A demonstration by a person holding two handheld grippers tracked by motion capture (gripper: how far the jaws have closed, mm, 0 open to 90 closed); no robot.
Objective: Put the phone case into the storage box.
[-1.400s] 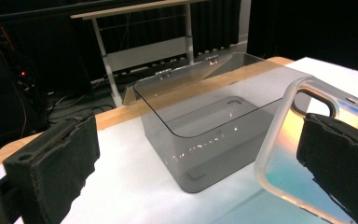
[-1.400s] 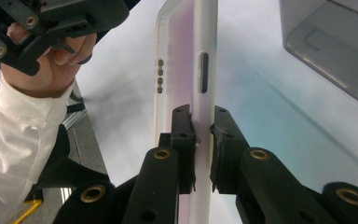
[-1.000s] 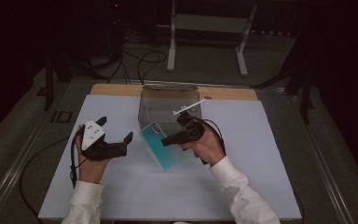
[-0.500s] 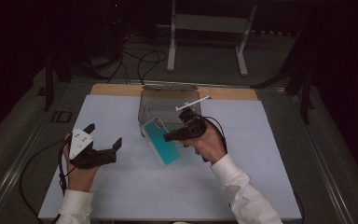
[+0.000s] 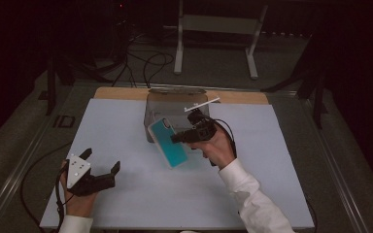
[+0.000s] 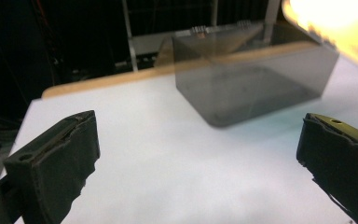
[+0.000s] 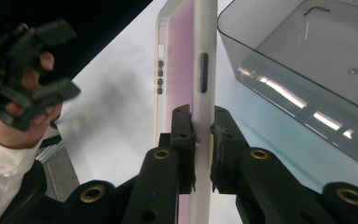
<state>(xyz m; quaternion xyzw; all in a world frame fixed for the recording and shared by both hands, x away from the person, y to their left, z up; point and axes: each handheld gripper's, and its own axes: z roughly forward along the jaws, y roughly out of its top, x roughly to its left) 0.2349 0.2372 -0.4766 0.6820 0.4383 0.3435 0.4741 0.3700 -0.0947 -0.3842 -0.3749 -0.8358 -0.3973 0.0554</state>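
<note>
Your left gripper [image 5: 99,174] has backed off toward you, jaws wide open, so your right gripper [image 5: 184,137] alone clamps the teal phone case [image 5: 167,141] beside the smoky clear plastic bin [image 5: 151,104].

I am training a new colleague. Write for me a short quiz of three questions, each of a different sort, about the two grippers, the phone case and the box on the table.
1. True or false: the right gripper is shut on the edge of the phone case.
2. The left gripper is: A) shut on the clear box, B) open and holding nothing, C) inside the clear box.
3. Fill in: the phone case is held above the white table surface, in front of the clear ____.

Key: 1 true; 2 B; 3 box.
</note>
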